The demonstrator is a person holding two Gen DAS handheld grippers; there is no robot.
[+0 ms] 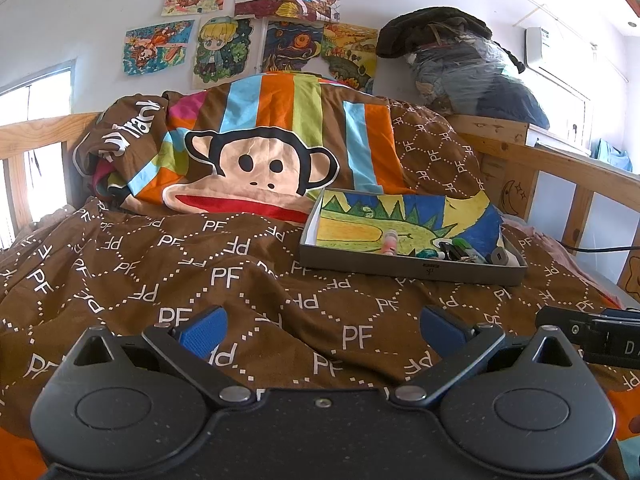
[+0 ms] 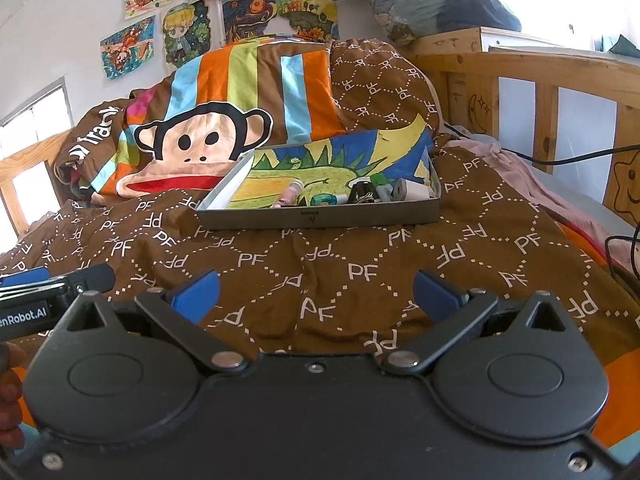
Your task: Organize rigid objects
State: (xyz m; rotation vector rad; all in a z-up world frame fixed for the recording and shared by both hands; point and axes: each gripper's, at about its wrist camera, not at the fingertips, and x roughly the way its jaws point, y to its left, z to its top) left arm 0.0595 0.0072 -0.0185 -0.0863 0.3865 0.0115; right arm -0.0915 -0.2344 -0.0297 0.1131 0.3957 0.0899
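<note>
Both grippers sat low over the brown PF blanket, side by side, w/ nothing in either. Left gripper was spread wide, blue pads well apart; right gripper same deal. The grey tray lay on the blanket further up the bed, lined w/ a crayon drawing. Small stuff was bunched at its near right corner: a pink tube, a black clip, a white charger, etc. Monkey pillow sat just behind it.

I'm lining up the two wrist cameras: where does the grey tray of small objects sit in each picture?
Left wrist: grey tray right of centre, on the brown blanket.
Right wrist: grey tray at centre, above the open fingers.
Shared landmark: monkey-face cushion, left of the tray in both.
</note>
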